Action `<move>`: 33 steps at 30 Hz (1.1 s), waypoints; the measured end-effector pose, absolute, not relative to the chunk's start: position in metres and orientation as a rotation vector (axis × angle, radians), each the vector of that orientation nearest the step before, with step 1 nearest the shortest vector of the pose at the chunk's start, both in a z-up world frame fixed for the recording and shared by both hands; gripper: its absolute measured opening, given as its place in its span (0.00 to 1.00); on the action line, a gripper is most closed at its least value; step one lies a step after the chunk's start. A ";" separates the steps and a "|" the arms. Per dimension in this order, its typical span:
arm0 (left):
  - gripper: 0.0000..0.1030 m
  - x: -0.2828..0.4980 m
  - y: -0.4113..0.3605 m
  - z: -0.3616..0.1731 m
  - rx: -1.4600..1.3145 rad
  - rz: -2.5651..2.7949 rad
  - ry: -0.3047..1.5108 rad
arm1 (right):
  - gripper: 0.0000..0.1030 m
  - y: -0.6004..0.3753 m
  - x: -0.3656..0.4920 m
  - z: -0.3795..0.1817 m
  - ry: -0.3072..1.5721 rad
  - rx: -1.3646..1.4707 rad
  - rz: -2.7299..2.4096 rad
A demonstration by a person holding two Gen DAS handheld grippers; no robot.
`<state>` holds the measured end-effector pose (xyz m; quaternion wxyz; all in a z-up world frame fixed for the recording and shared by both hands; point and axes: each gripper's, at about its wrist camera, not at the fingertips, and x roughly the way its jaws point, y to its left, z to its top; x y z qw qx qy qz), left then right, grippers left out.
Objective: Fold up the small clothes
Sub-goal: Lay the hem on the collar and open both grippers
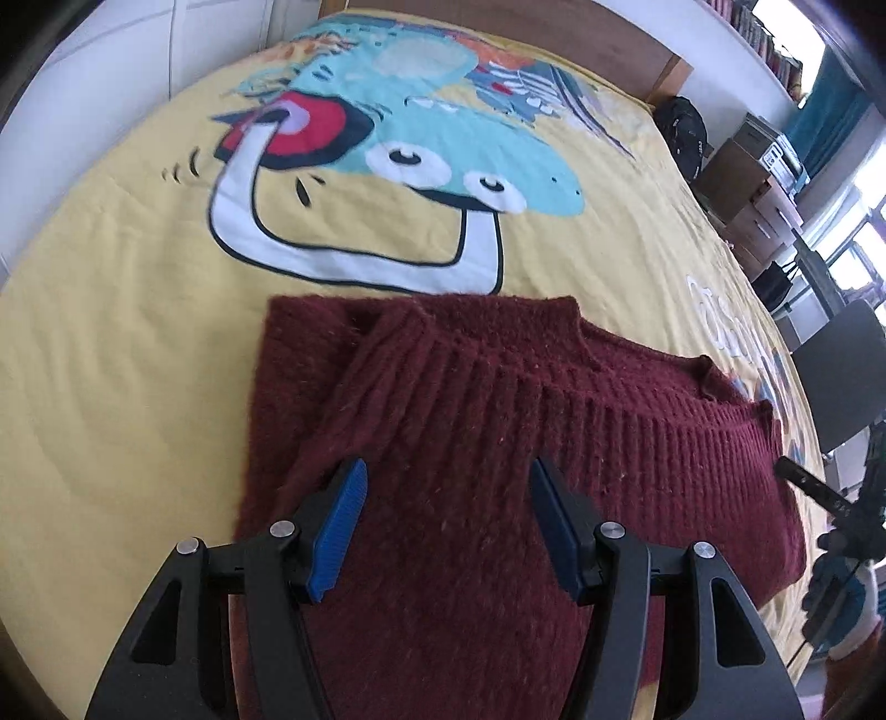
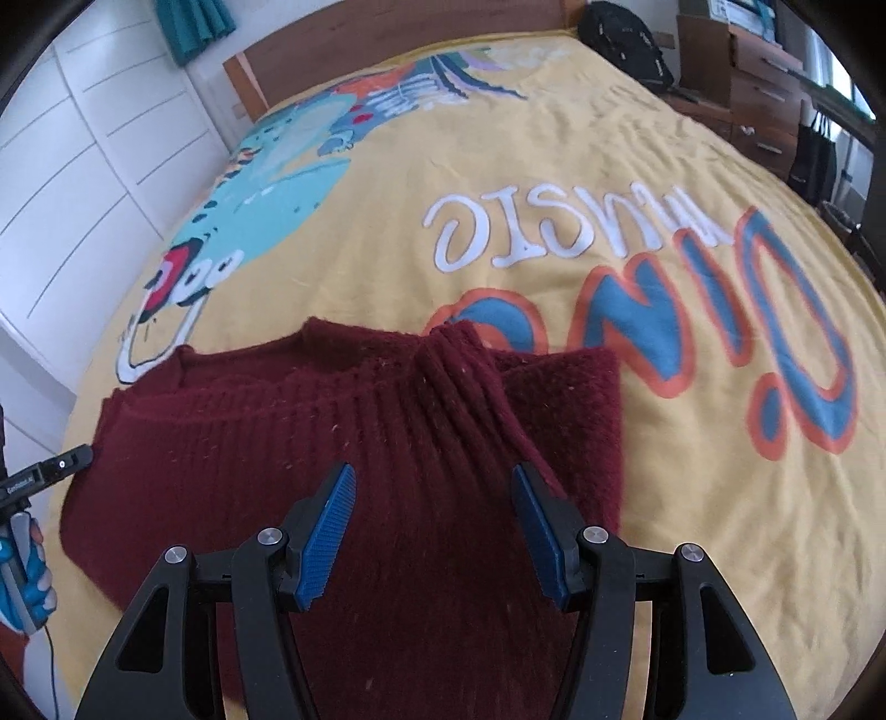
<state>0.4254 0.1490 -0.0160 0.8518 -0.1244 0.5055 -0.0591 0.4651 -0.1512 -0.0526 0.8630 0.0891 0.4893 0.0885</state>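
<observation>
A dark red knitted sweater (image 1: 498, 421) lies folded on the yellow bedspread (image 1: 111, 332), sleeves turned in over the body, ribbed band on top. My left gripper (image 1: 447, 471) is open and empty, hovering over the sweater's left part. In the right wrist view the same sweater (image 2: 343, 443) fills the lower middle, and my right gripper (image 2: 432, 476) is open and empty above its right part. The right gripper's tip shows in the left wrist view (image 1: 803, 482) at the sweater's right edge; the left gripper's tip shows in the right wrist view (image 2: 61, 465) at its left edge.
The bedspread (image 2: 664, 443) carries a cartoon print and lettering. A wooden headboard (image 2: 387, 33) stands at the far end. A black backpack (image 1: 684, 133), wooden drawers (image 1: 747, 183) and a dark chair (image 1: 847, 376) stand on the right. White wardrobe doors (image 2: 83, 166) are on the left.
</observation>
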 end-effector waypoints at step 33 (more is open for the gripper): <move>0.54 0.345 0.148 -0.012 -0.282 -0.091 1.041 | 0.59 -0.138 0.379 -0.052 1.048 0.109 0.188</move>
